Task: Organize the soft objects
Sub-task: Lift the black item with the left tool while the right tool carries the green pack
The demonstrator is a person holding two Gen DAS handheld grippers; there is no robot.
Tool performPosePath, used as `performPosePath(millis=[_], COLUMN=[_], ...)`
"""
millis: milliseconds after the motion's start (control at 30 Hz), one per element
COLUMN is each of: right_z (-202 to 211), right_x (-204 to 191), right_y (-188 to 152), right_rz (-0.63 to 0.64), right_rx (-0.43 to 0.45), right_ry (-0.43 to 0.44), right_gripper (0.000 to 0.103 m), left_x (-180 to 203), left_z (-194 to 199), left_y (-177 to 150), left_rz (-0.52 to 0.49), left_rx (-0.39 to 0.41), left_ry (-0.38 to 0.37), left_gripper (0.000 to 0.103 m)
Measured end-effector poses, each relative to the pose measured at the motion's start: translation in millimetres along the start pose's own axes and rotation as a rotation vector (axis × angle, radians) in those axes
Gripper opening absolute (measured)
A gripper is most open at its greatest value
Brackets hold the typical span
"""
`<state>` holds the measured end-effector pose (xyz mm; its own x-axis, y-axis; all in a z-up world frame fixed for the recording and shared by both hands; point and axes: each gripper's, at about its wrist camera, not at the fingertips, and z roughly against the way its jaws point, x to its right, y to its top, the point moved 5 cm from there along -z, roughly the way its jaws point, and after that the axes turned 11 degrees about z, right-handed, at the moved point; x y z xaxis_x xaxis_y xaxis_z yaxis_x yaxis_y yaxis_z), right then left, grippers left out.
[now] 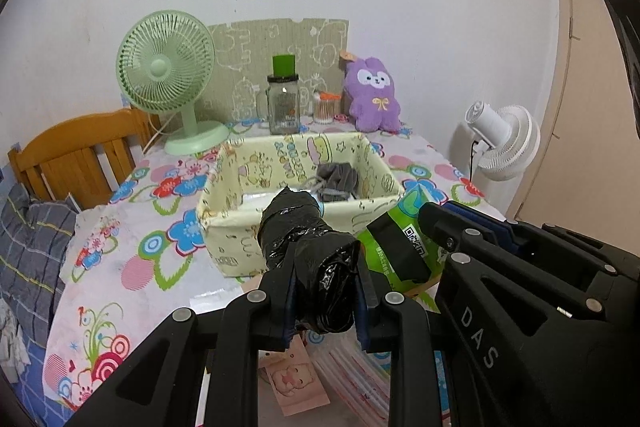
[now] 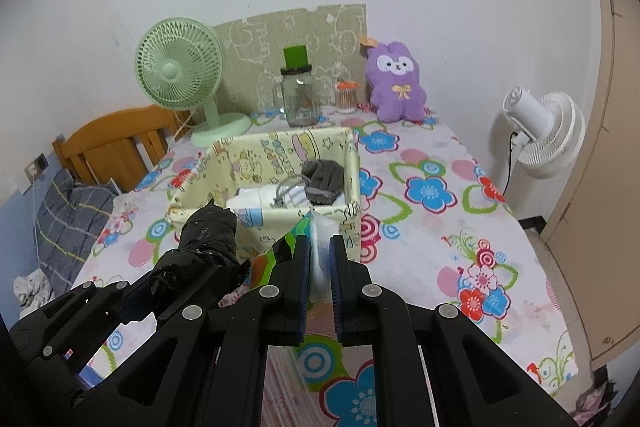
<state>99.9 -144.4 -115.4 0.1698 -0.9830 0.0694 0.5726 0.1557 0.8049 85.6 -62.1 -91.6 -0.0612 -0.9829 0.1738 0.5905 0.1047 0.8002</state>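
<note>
Left gripper (image 1: 326,301) pinched a black plastic-wrapped roll (image 1: 308,251); right gripper (image 2: 320,281) clamped a green tissue pack (image 2: 294,247), both just short of the fabric storage box (image 2: 192,195). Each needed carrying clear over the near rim before release.

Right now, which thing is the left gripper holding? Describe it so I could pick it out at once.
Start at the pale yellow cartoon-print fabric box in the middle of the floral table. Just in front of its near wall, the left gripper is clamped on a black plastic-wrapped roll that sticks out toward the box. Unlike the green packet beside it in the right gripper, it is all black, glossy and crinkled.
</note>
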Motion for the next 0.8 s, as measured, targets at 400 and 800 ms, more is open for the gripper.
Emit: performPosePath(millis=[400, 800], right_z=[23, 31], right_x=[0, -1], right_y=[23, 45], right_rz=[0.016, 0.029], right_rx=[0.059, 0.103], right_ry=[-0.004, -0.011], right_gripper=[0.013, 0.013], left_x=[6, 4], left_z=[19, 26], left_y=[22, 41], left_rz=[-0.007, -0.002], left_rx=[0.058, 0.103], left_ry=[-0.006, -0.012], left_gripper=[0.021, 0.021])
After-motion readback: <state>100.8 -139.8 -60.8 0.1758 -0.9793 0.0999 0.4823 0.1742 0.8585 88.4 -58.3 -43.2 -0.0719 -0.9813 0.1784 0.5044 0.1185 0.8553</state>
